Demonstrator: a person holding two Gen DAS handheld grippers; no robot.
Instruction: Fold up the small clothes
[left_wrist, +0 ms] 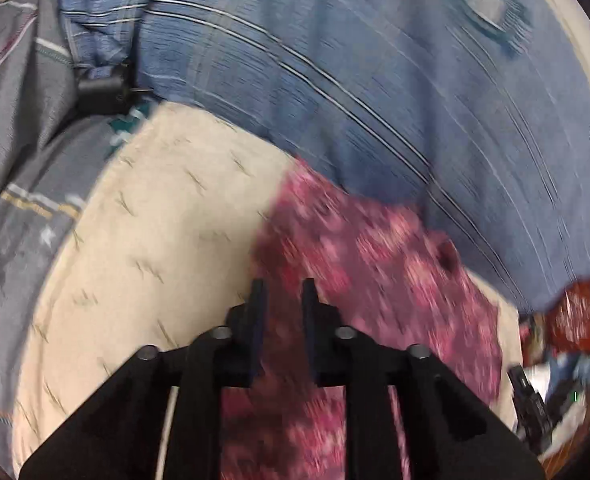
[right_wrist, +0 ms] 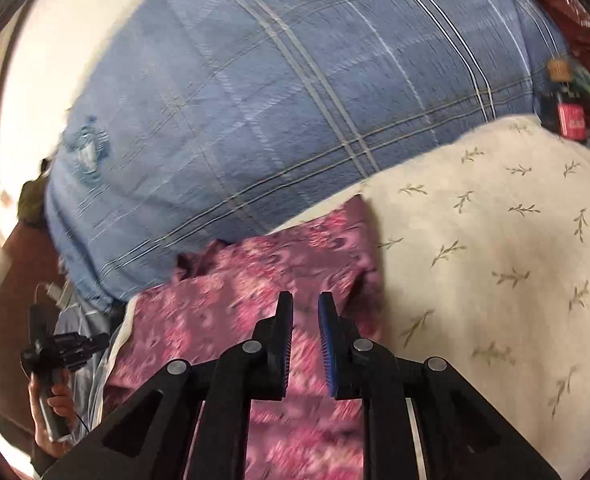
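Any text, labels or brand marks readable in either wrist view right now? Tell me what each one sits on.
None can be read.
Red tag at the right wrist view's far right edge: print too small and blurred.
Brown label above it: marks unreadable.
Pink floral garment, cream leaf-print cloth, blue plaid sheet: patterns only, no words.

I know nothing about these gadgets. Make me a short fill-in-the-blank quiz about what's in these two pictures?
1. The patterned garment under both grippers is mostly ____.
2. It lies on a cream cloth printed with small ____.
3. The big checked sheet behind is ____.
4. The right gripper has its jaws slightly ____.

Missing words: pink; leafy sprigs; blue; apart
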